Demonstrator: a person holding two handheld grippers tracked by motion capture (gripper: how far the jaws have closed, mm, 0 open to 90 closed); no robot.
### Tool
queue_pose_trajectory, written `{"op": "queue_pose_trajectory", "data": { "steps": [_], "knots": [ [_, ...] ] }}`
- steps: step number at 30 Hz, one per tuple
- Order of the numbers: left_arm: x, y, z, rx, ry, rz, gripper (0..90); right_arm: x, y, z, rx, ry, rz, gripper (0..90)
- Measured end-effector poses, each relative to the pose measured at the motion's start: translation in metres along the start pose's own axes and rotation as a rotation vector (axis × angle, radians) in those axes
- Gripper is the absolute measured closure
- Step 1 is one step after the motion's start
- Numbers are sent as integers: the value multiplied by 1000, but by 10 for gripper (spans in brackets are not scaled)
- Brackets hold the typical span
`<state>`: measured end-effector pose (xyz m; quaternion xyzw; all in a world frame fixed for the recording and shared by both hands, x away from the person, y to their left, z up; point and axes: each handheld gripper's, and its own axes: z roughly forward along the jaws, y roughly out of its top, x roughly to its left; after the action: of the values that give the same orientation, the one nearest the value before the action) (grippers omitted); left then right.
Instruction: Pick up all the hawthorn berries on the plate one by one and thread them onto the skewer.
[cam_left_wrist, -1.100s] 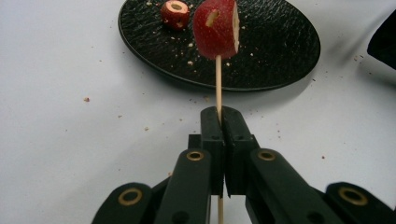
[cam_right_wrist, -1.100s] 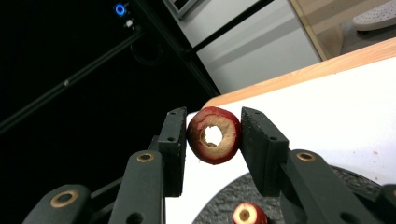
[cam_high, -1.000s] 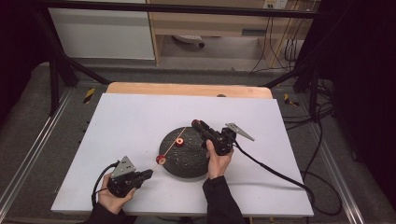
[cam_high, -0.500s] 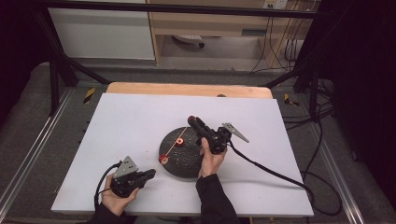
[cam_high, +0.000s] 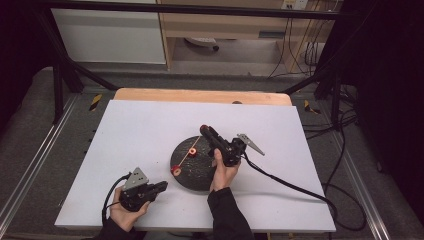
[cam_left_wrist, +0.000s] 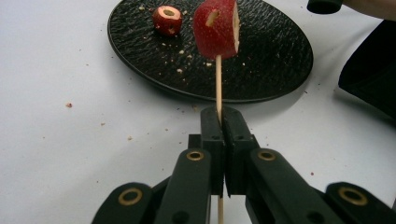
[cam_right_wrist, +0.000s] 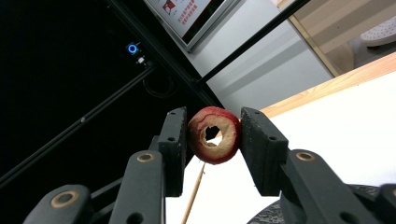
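Red cored fruit ring (cam_right_wrist: 214, 134) clamped in right gripper (cam_right_wrist: 214, 140); left gripper (cam_left_wrist: 222, 128) pinches thin wooden skewer (cam_left_wrist: 218, 84).

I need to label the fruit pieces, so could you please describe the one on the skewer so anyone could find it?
Start at the round black textured plate on the white table. At its near edge, a thin wooden skewer rises from the shut left gripper. The red cored fruit piece sits speared on it; its neighbour lies loose on the plate.

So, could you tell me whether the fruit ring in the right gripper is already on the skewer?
Not yet. The right gripper clamps the fruit ring with its hole empty; the skewer, in the left gripper, carries a different red piece.
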<state>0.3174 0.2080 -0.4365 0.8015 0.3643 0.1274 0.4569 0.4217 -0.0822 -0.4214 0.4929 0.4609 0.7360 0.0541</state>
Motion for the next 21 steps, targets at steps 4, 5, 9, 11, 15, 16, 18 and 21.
{"op": "queue_pose_trajectory", "data": {
  "steps": [4,5,9,11,15,16,18,21],
  "knots": [
    [-1,0,2,-3,-2,-5,884,0,0,0,1,4,-5,627],
    [-2,0,2,-5,-1,-5,884,0,-1,1,3,3,-7,627],
    [-3,1,3,-12,4,-16,885,1,-2,1,4,3,-6,627],
    [-3,1,3,-18,3,-27,885,1,-3,1,6,2,-6,628],
    [-6,4,5,-23,10,-40,885,1,-5,1,6,6,-4,628],
    [-6,5,6,-28,9,-42,885,1,-6,1,8,5,-5,628],
    [-7,8,8,-31,17,-41,885,0,-8,0,8,7,-5,628],
    [-7,11,12,-26,18,-58,886,1,-9,-1,-5,9,-6,629]
  ]
}}
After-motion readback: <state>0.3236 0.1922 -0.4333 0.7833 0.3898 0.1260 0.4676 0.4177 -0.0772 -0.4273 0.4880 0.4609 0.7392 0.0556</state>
